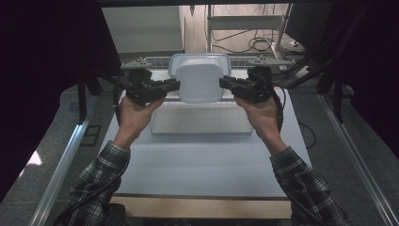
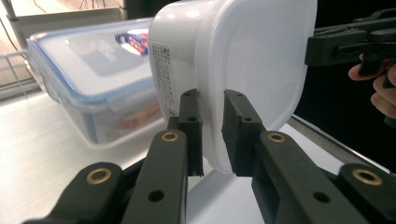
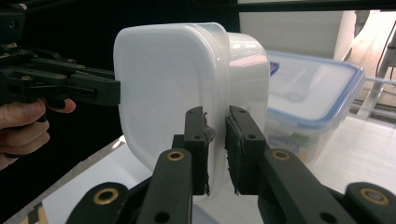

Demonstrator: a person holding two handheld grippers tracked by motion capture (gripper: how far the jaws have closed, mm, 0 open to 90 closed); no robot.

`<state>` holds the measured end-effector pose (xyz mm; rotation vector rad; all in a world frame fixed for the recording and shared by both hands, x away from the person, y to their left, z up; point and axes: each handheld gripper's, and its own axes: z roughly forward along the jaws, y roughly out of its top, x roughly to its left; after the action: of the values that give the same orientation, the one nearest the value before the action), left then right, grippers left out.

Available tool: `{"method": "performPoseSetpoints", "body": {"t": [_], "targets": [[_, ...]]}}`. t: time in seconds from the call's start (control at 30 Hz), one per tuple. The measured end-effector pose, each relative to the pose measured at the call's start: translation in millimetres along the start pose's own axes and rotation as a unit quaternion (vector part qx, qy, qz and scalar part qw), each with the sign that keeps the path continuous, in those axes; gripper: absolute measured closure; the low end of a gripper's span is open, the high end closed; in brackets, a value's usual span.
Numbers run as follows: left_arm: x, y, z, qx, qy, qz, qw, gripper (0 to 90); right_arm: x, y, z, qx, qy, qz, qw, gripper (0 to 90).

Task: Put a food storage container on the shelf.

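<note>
A white tub with a white lid is held up in the air, in the upper middle of the high view. It is turned on its side, so its flat lid faces the person. A small paper label shows on its side in the left gripper view.

The left claw pinches the tub's left edge. In the left gripper view its two black jaws are almost closed, with the rim of the tub squeezed between them. The right claw pinches the tub's right edge. In the right gripper view its jaws are also almost closed on the rim of the tub.

A hand holds the left claw, and another hand holds the right claw. Both arms wear checked sleeves and come in from the bottom of the frame.

Just behind the tub stands a bigger clear box with a blue-edged lid. It sits near the top of the high view. Below the tub, on the pale desk, lies a wire rack. Cables lie on the floor at the top right.
</note>
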<state>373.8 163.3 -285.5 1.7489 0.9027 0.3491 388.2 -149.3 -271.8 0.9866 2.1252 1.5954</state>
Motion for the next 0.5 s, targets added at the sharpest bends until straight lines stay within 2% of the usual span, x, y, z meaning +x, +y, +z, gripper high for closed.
{"method": "performPoseSetpoints", "body": {"t": [0.3,0.5], "targets": [[7.1,24.1,2.8,-0.004,0.007,-0.002,1.0,78.8,-9.1,20.7,8.4,-0.011,-0.005,0.009,0.9999,78.5],[15.3,37.8,6.0,-0.005,0.01,-0.01,0.9999,78.8,-15.2,35.0,16.4,-0.013,-0.01,0.015,0.9997,78.2]]}}
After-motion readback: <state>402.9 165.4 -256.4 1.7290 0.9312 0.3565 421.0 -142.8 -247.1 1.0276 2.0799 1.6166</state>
